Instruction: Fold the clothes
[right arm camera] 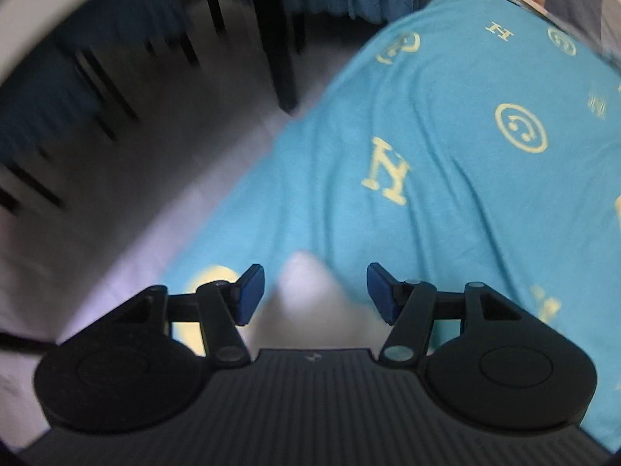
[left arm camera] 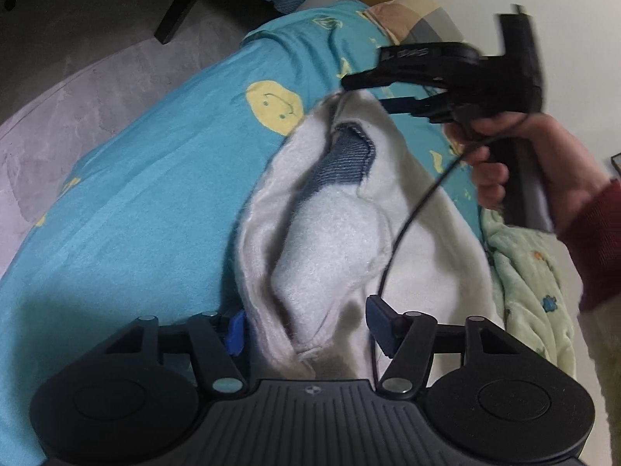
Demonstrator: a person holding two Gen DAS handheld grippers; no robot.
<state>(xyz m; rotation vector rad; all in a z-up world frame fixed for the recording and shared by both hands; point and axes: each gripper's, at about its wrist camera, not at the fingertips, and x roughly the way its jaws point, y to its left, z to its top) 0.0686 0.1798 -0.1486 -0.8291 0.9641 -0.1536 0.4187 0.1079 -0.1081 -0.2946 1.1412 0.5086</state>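
Your left gripper point(left arm camera: 306, 328) has its blue pads spread wide on either side of a white fleece garment point(left arm camera: 330, 233), not pinching it. The garment is fuzzy and thick, with a patch of blue denim point(left arm camera: 345, 159) showing in a fold near its far end. It lies as a long rumpled strip on the turquoise bedsheet point(left arm camera: 163, 194), which has a soft nap and yellow smiley prints, and its long axis runs away from your left gripper toward your right gripper point(left arm camera: 368, 91). Your right gripper's fingers stand apart at the garment's far tip; from the right wrist, blurred white cloth point(right arm camera: 310, 295) sits between the parted pads, unclamped. A pale green blanket point(left arm camera: 531, 279) lies beside the garment.
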